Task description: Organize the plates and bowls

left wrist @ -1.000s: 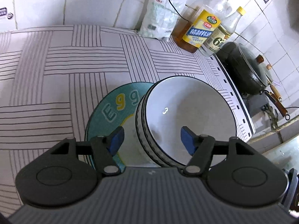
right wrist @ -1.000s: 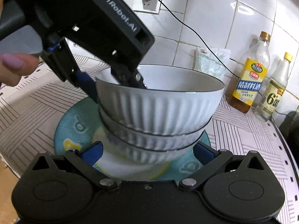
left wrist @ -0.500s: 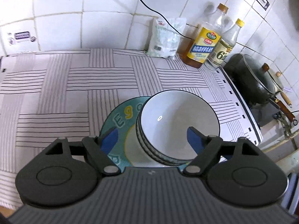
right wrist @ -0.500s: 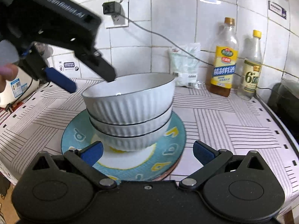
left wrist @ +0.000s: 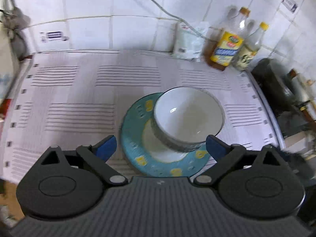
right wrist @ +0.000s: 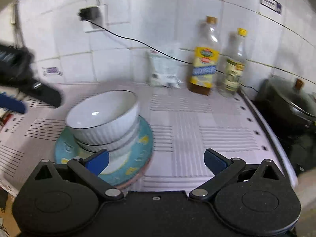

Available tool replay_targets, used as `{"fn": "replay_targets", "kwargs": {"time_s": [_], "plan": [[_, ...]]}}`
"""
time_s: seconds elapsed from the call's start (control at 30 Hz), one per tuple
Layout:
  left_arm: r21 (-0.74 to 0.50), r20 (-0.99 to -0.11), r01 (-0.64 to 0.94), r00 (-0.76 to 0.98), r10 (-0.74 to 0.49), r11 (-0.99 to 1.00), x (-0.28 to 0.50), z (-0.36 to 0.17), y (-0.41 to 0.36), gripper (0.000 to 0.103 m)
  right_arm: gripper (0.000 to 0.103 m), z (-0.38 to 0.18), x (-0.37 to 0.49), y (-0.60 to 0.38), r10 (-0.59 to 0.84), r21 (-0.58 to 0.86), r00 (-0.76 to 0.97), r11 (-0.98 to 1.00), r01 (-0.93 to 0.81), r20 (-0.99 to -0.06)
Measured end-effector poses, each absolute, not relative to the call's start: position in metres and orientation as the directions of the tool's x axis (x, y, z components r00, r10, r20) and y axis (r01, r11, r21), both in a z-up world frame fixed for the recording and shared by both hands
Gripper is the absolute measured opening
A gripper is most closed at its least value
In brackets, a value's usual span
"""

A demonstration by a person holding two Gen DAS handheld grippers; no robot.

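Observation:
A stack of white ribbed bowls [left wrist: 187, 116] [right wrist: 104, 122] stands on a teal plate with yellow letters [left wrist: 136, 138] [right wrist: 142, 144], which rests on the striped countertop. A pinkish rim shows under the plate in the right wrist view. My left gripper [left wrist: 161, 147] hovers above and in front of the stack, its jaws opening wide with nothing between the pads; its blue fingertips [right wrist: 13, 103] also show at the left edge of the right wrist view. My right gripper [right wrist: 157, 161] stands open and empty, back from the plate's right side.
Against the tiled wall stand two bottles [left wrist: 227, 47] [right wrist: 204, 59] and a white bag [left wrist: 187, 41] [right wrist: 164, 69]. A dark wok [left wrist: 276, 86] [right wrist: 290, 102] sits on the stove at right. A cable runs from a wall socket [right wrist: 92, 17]. The counter's front edge lies close below the grippers.
Both grippers have pulled up and back from the bowl stack. The left jaws let go of the top bowl's rim and spread wider. The right view has swung to the right.

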State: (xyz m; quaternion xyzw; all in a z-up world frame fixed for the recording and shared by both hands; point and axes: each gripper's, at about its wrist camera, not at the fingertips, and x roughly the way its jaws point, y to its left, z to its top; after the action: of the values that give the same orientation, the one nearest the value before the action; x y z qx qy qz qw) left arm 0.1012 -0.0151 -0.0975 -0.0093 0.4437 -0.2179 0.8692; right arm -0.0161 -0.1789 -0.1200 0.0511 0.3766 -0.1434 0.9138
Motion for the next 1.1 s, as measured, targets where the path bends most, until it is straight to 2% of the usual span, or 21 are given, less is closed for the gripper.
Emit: {"fn": "replay_targets", "kwargs": {"time_s": [0.13,0.33,0.5,1.1], "plan": [[-0.122,-0.772,0.337,0.559,-0.302,0.934,0.085,-0.09,-0.01,0.098,0.103,-0.099,-0.021,-0.186,-0.238,-0.036,0.632,0.948,0.315,-0.738],[-0.085,-0.784,0.283,0.573,-0.239,0.955,0.065,-0.076,0.004,0.098,0.103,-0.063,-0.037,-0.2,-0.176,0.075,0.636,0.935,0.348,-0.752],[-0.037,-0.768,0.276,0.607,-0.204,0.96,0.047,-0.064,0.008,0.098,0.103,-0.039,-0.046,-0.195,-0.194,0.057,0.614,0.93,0.364,-0.765],[-0.012,-0.769,0.288,0.609,-0.192,0.958,0.016,-0.051,0.017,0.098,0.103,-0.005,-0.074,-0.173,-0.255,-0.022,0.602,0.93,0.367,-0.756]]}}
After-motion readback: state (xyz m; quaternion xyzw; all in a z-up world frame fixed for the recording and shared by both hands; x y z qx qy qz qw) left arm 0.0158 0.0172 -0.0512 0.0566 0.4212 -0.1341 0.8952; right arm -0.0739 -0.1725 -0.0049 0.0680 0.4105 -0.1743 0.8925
